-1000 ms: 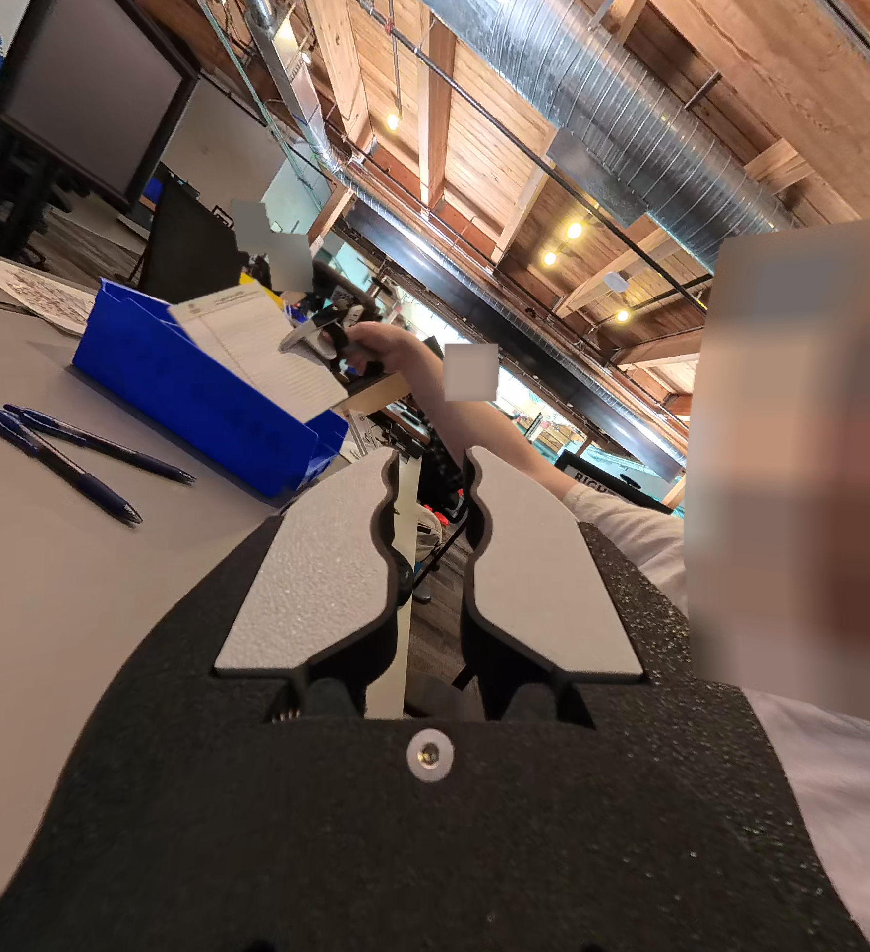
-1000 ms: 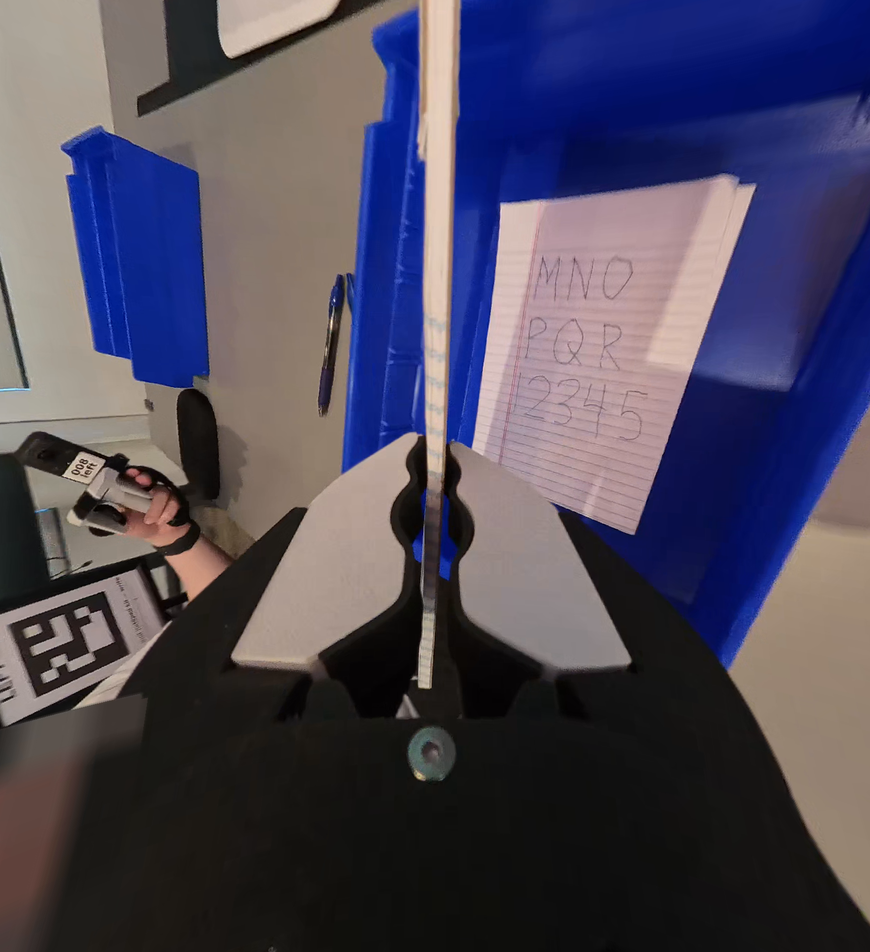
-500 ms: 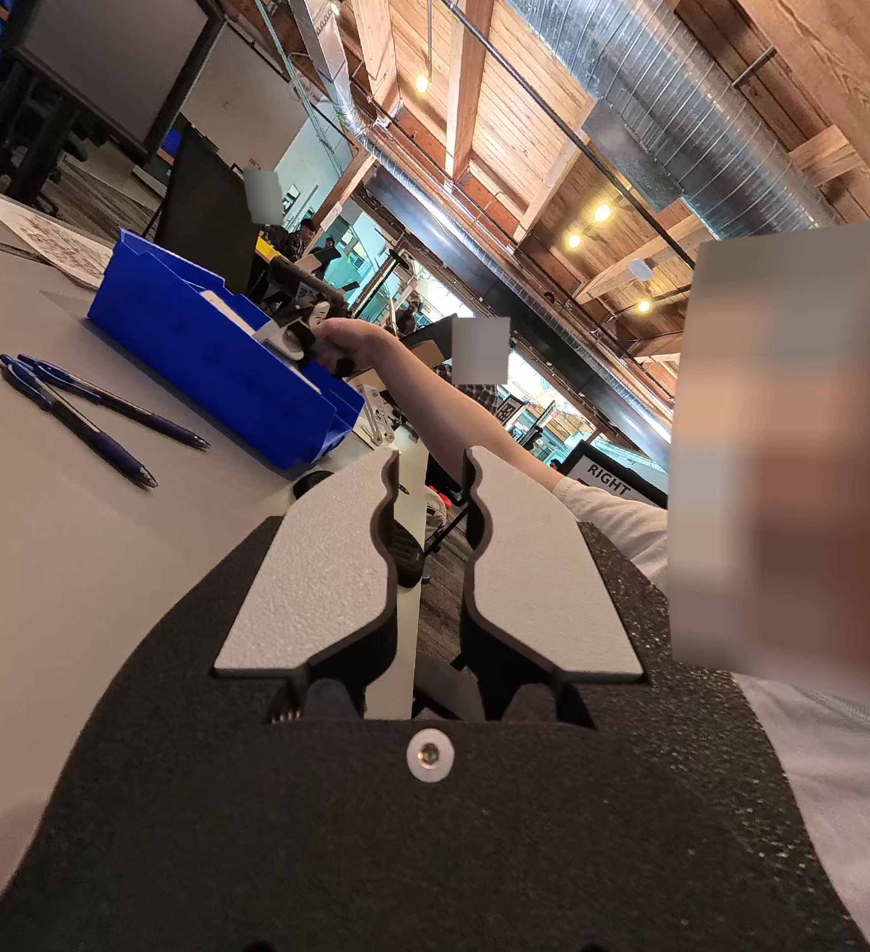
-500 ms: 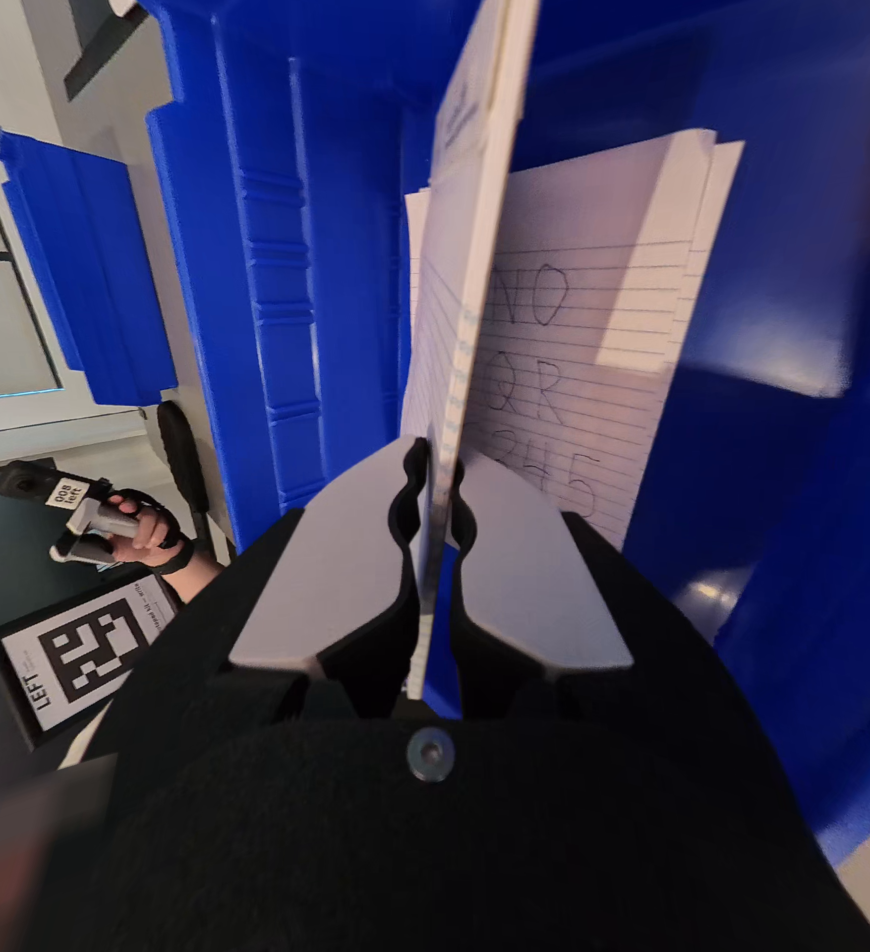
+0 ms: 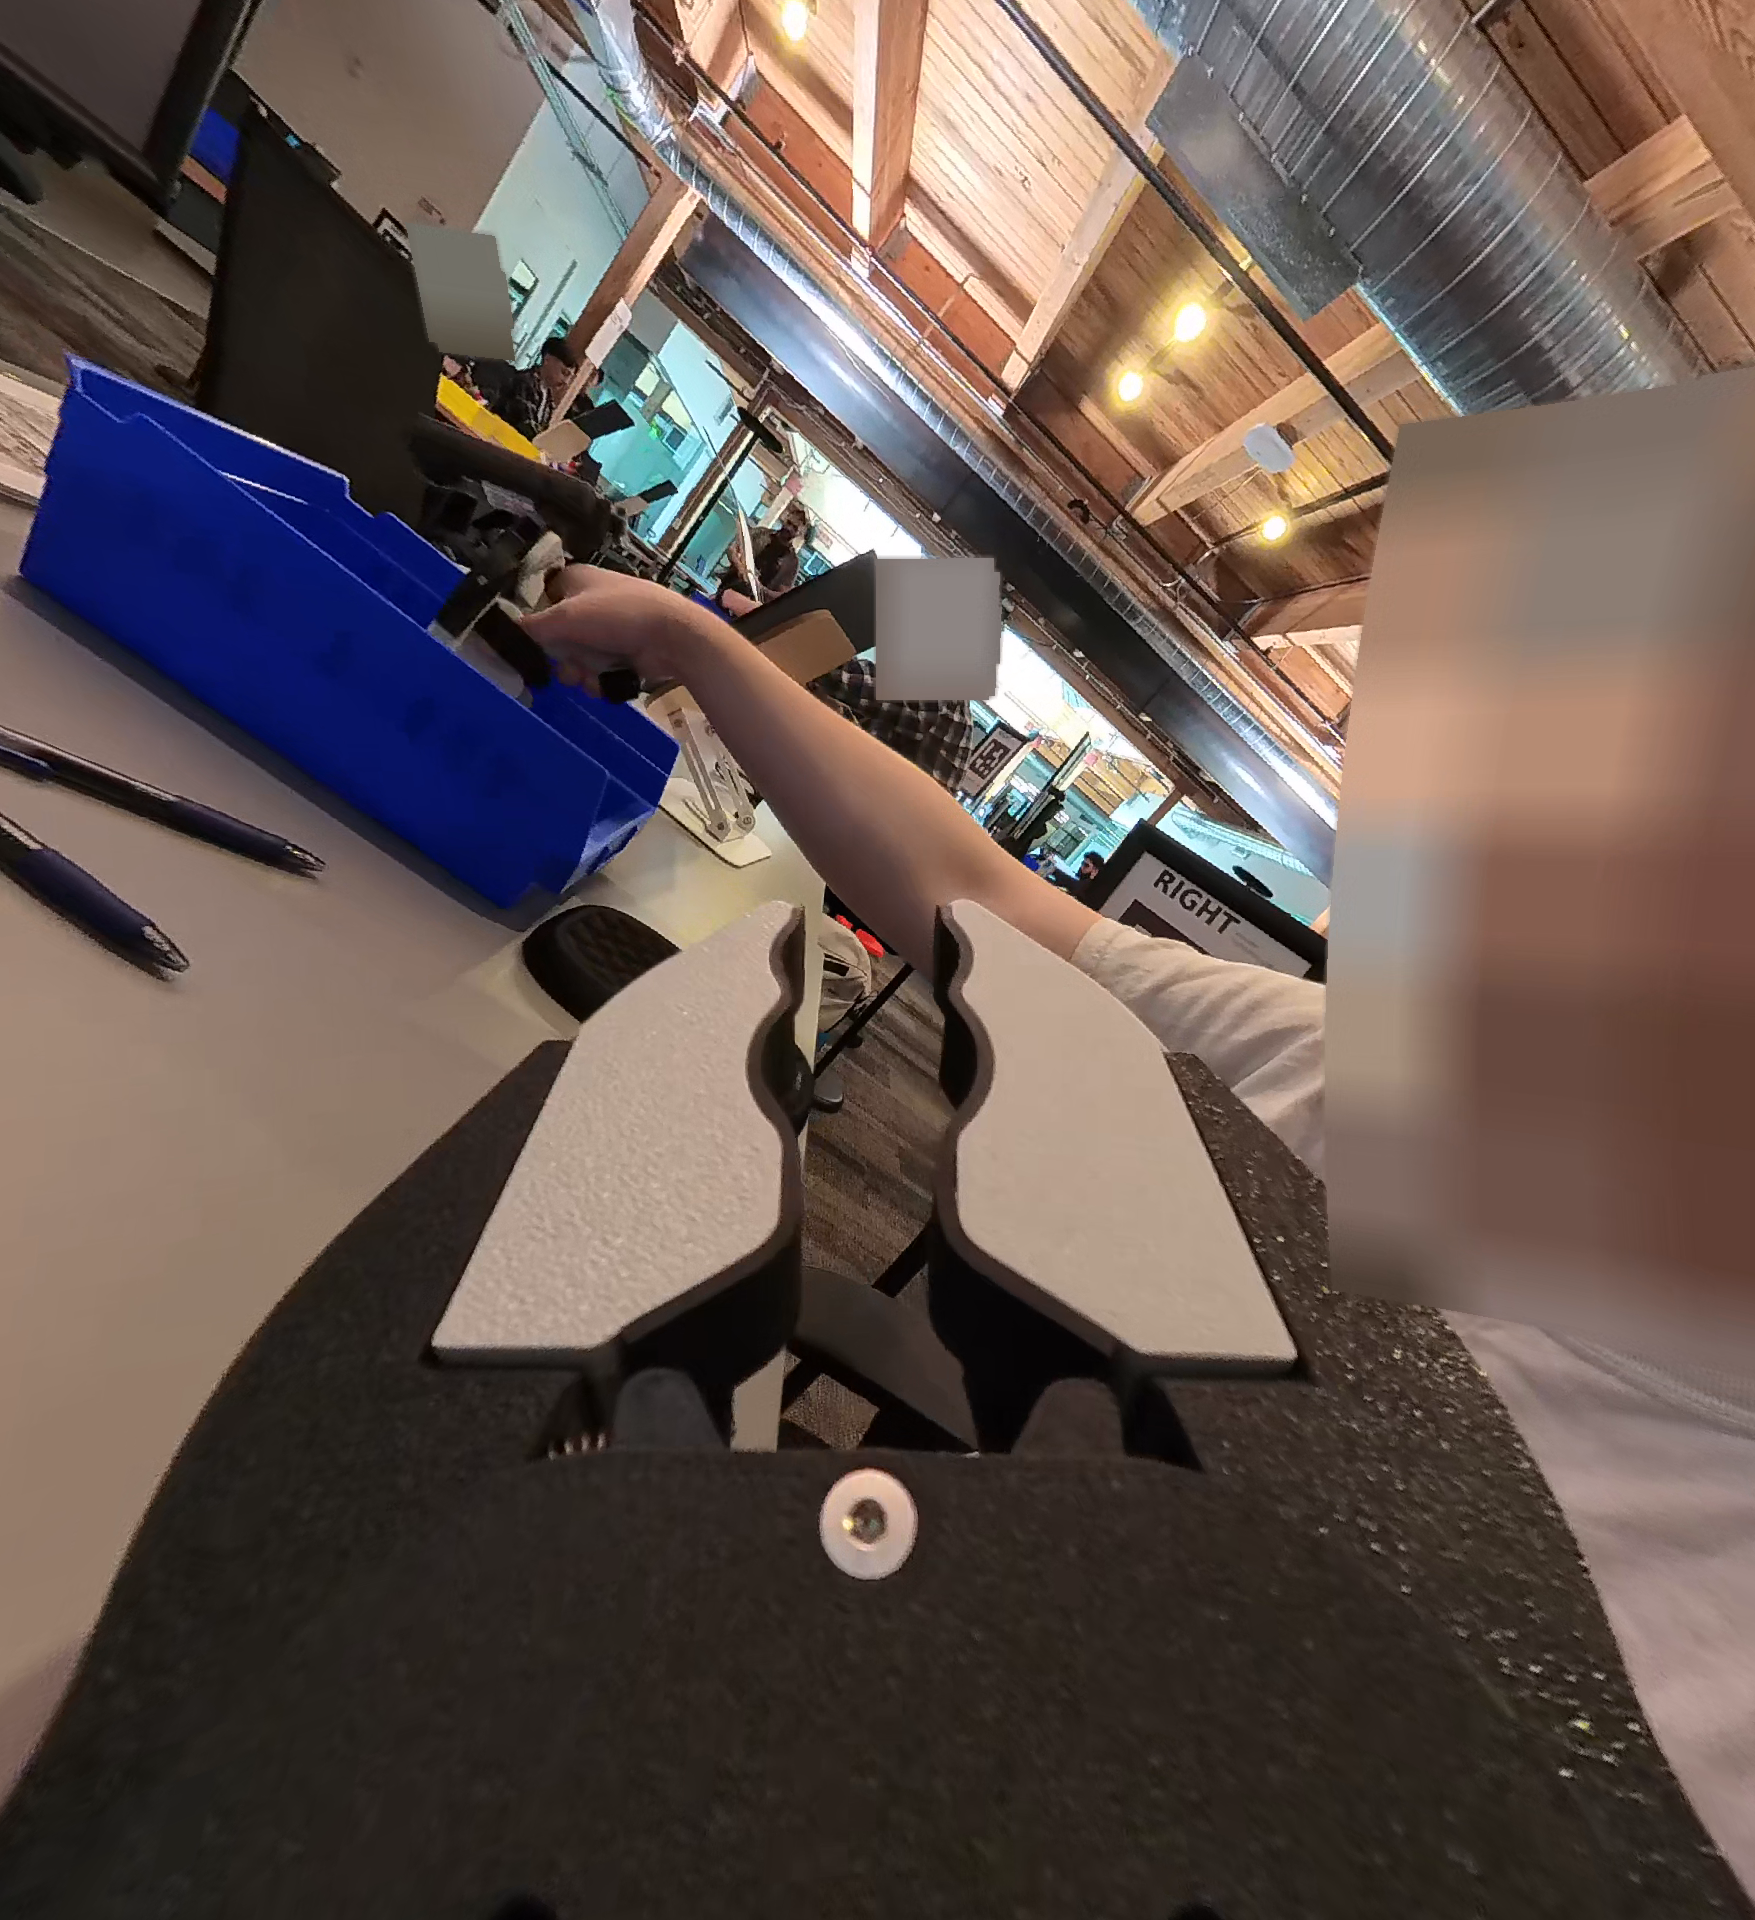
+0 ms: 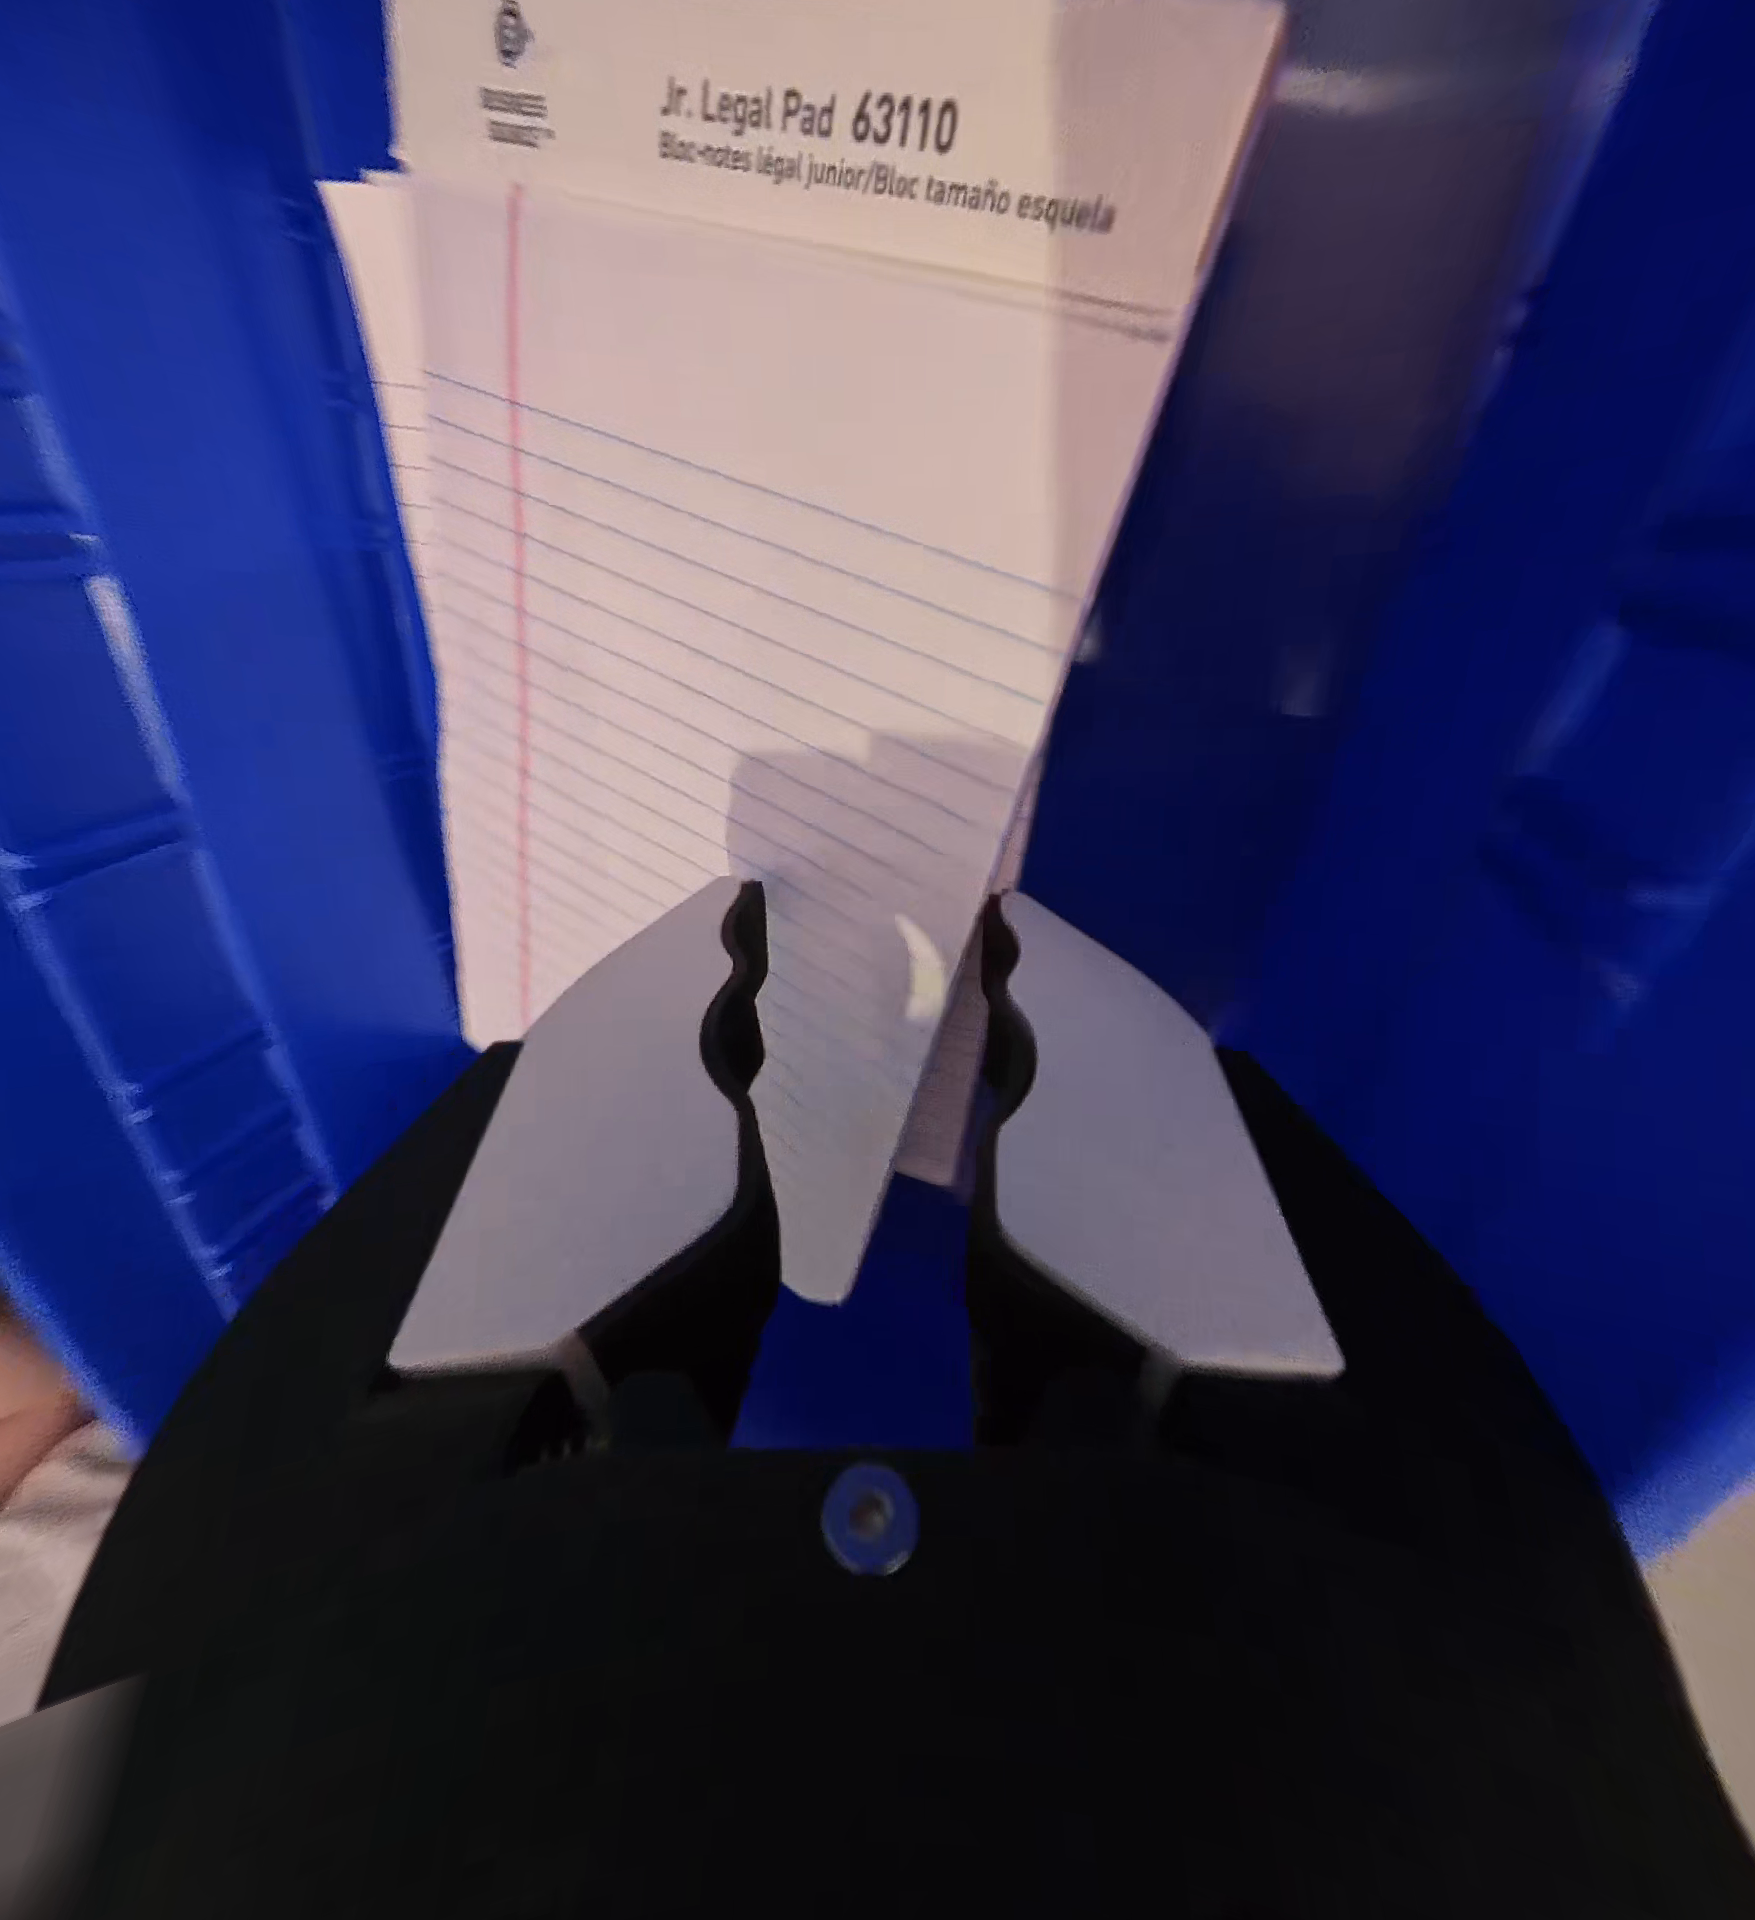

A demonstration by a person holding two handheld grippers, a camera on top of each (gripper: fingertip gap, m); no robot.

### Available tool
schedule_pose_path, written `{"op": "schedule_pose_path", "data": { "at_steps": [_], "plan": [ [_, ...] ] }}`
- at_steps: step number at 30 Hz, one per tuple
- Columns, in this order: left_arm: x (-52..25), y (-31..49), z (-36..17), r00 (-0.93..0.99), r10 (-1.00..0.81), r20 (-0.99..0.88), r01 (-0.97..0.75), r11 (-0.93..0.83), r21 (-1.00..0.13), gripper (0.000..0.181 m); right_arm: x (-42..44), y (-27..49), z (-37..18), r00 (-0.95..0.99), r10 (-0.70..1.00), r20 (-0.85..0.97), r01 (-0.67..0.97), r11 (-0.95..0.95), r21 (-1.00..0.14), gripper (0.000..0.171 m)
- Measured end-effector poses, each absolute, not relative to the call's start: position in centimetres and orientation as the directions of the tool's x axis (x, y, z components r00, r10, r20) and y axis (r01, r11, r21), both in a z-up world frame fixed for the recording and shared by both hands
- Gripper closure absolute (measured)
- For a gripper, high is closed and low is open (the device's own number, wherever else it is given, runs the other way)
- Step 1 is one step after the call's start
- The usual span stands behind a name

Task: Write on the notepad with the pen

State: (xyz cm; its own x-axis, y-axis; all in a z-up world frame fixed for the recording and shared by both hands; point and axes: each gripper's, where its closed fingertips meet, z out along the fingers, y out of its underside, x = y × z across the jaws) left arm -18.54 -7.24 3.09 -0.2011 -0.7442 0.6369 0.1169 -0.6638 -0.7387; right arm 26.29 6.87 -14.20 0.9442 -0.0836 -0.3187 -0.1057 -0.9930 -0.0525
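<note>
Two pens [image 5: 114, 810] lie on the worktop [image 5: 177, 1122] at far left, untouched, just beside the blue bin [image 5: 312, 644]. Your left tongs [image 5: 868, 997] hang off the worktop's edge, parted, holding nothing. Your right tongs [image 6: 868, 935] reach into the bin, jaws spread; the pad [image 6: 748, 540] lies between the tips, no pinch visible, so I judge it released. It appears to rest on other sheets in the bin, its top page blank.

Risks: pulling the right tongs back crooked could snag the pad's corner and drag it. Nothing has been written yet; with the pens lying flat and close together, a careless grab may roll one away.
</note>
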Motion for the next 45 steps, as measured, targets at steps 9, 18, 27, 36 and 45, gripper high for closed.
{"op": "schedule_pose_path", "data": {
  "at_steps": [9,18,27,36,45],
  "plan": [
    [-18.9,-8.1,4.1,-0.201,-0.768,0.608,0.128,-0.636,-0.761,0.158,27.3,9.1,-5.4,0.951,0.113,0.287,0.223,-0.896,-0.384,0.135],
    [-17.7,-7.8,4.0,-0.192,-0.778,0.598,0.128,-0.624,-0.771,0.158,4.8,8.2,-1.7,0.846,0.531,0.044,0.435,-0.640,-0.633,0.146],
    [-17.5,-8.7,3.4,-0.183,-0.774,0.607,0.093,-0.628,-0.773,0.158,2.6,11.1,-13.0,0.863,0.495,0.098,0.499,-0.808,-0.312,0.145],
    [-18.5,-9.2,3.3,-0.207,-0.765,0.610,0.097,-0.636,-0.765,0.158,2.7,11.4,-16.0,0.884,0.462,0.067,0.464,-0.853,-0.241,0.147],
    [-18.8,-9.3,3.0,-0.222,-0.755,0.617,0.104,-0.648,-0.755,0.159,3.4,11.1,-14.9,0.857,0.505,0.101,0.514,-0.826,-0.230,0.161]
  ]
}}
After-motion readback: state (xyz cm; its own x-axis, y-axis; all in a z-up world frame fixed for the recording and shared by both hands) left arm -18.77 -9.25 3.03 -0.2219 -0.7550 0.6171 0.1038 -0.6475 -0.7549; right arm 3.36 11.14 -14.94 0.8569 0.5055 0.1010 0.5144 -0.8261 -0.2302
